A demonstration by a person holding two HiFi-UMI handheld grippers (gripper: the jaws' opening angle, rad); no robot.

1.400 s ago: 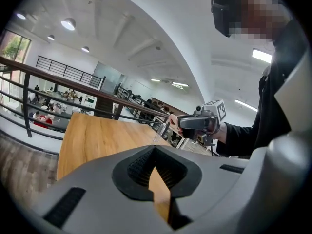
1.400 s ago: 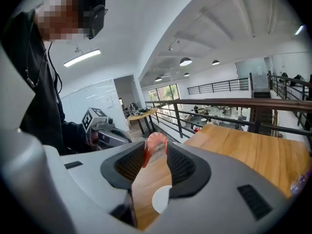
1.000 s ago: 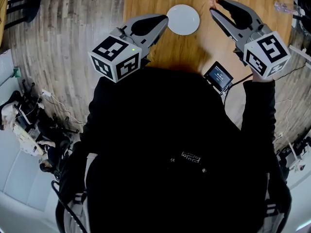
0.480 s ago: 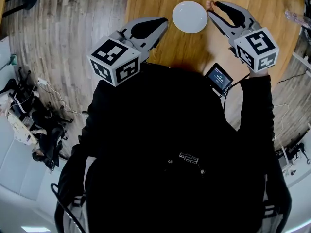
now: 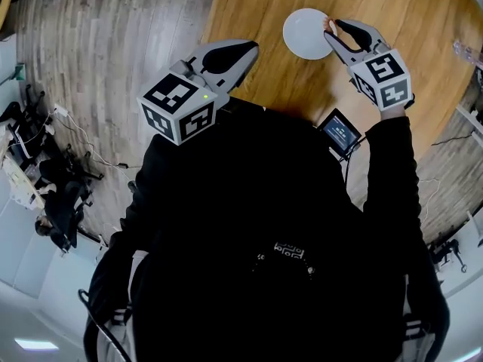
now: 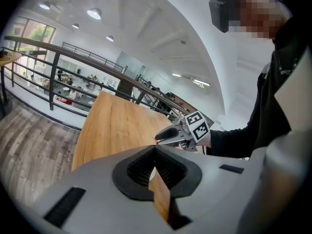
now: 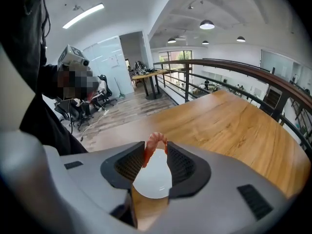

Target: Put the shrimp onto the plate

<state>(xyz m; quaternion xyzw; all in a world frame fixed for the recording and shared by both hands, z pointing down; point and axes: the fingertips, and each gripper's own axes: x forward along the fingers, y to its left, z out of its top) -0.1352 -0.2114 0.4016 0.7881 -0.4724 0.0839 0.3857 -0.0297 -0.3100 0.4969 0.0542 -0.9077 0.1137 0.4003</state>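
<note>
The right hand-held gripper (image 5: 330,30) is clamped on the shrimp (image 7: 155,143), which it pinches at the very tips of its jaws. The pink curl arches across the gap, with one end drooping along the left pad. The white plate (image 5: 306,32) lies on the wooden bench (image 5: 400,6). In the head view the jaw tips and the shrimp (image 5: 327,25) sit at the plate's right rim. In the right gripper view the plate (image 7: 153,179) fills the gap between the jaws, directly beyond and below the shrimp. So the coming move turns on a short drop: the target lies straight along this hand-held gripper's downward line, and only height seems left to close, though how far the shrimp hangs above the plate cannot be told. The left hand-held gripper (image 5: 253,47) has its jaws closed tip to tip on nothing. It hovers by the bench's near edge, well apart from the plate, so the right hand is plainly the nearer one and the one to finish the placing.
</note>
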